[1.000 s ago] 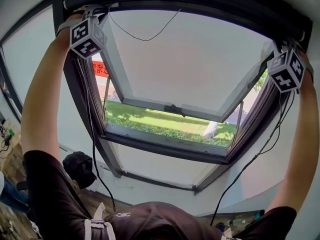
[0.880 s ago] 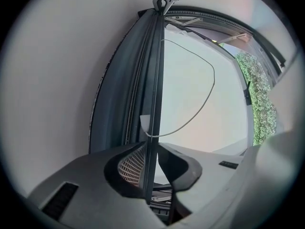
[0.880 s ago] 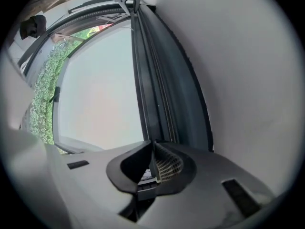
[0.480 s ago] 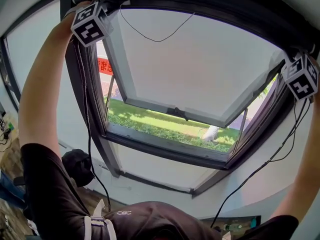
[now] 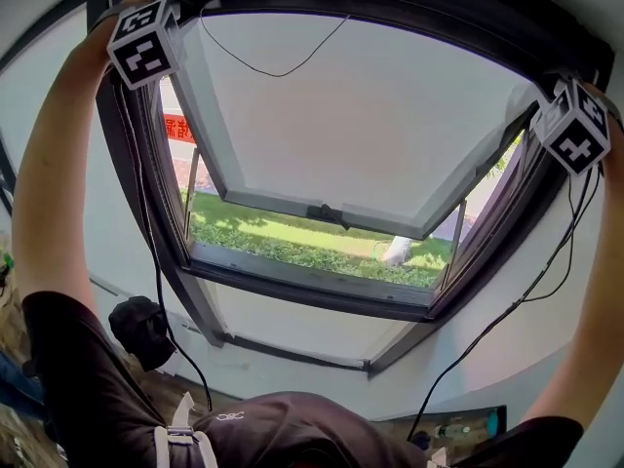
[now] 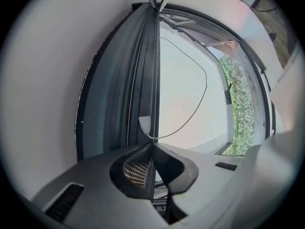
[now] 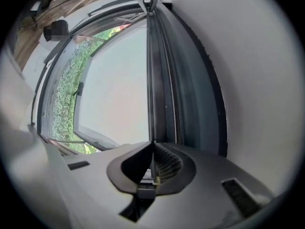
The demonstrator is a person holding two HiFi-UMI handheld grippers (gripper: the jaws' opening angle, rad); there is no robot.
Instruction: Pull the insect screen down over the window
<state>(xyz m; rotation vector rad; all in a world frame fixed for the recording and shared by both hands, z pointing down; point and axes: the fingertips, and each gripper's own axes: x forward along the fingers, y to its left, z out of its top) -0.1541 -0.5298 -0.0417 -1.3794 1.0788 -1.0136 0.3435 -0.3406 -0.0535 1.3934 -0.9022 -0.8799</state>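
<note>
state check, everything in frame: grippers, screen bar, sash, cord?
screen bar, up at the frame top, not pulled down
left gripper, shut on screen bar, jaws have just been closing
right gripper, shut on screen bar, jaws have just been closing
window sash, open, swung outward at the bottom
pull cord, slack, hanging in a loop

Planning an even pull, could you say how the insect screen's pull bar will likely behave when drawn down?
The pull bar looks long and slim, so it probably skews if pulled unevenly. Its thin edge may slip when pinched.
</note>
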